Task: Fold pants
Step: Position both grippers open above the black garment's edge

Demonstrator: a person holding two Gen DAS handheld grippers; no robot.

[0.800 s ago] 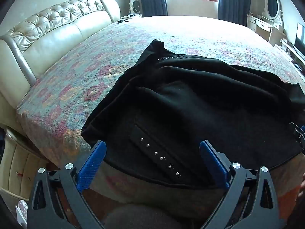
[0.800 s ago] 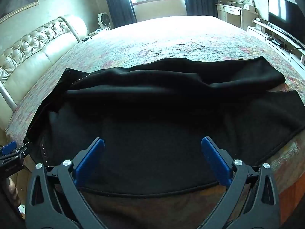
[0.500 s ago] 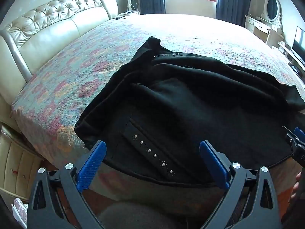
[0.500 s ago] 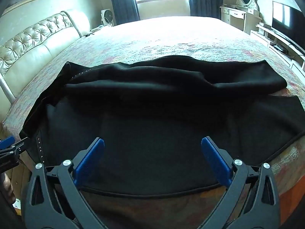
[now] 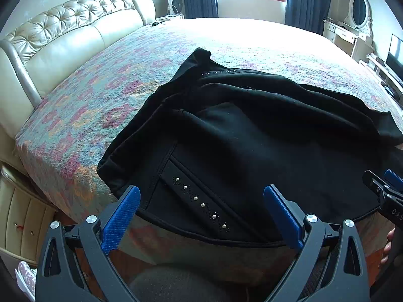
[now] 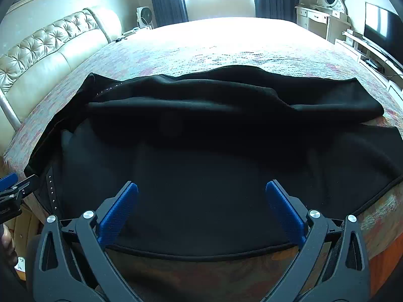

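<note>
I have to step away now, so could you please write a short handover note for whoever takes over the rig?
Left gripper: open, empty, above the near edge of the black pants by the studded pocket strip.
Right gripper: open, empty, above the near hem further right.
The pants lie rumpled across the near side of the bed, one leg bunched behind the other.
Done: nothing folded.
Left: grasp, straighten, fold.

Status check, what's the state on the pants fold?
Left gripper and right gripper open, empty. Pants spread, rumpled, on bed. Nothing in the way.
</note>
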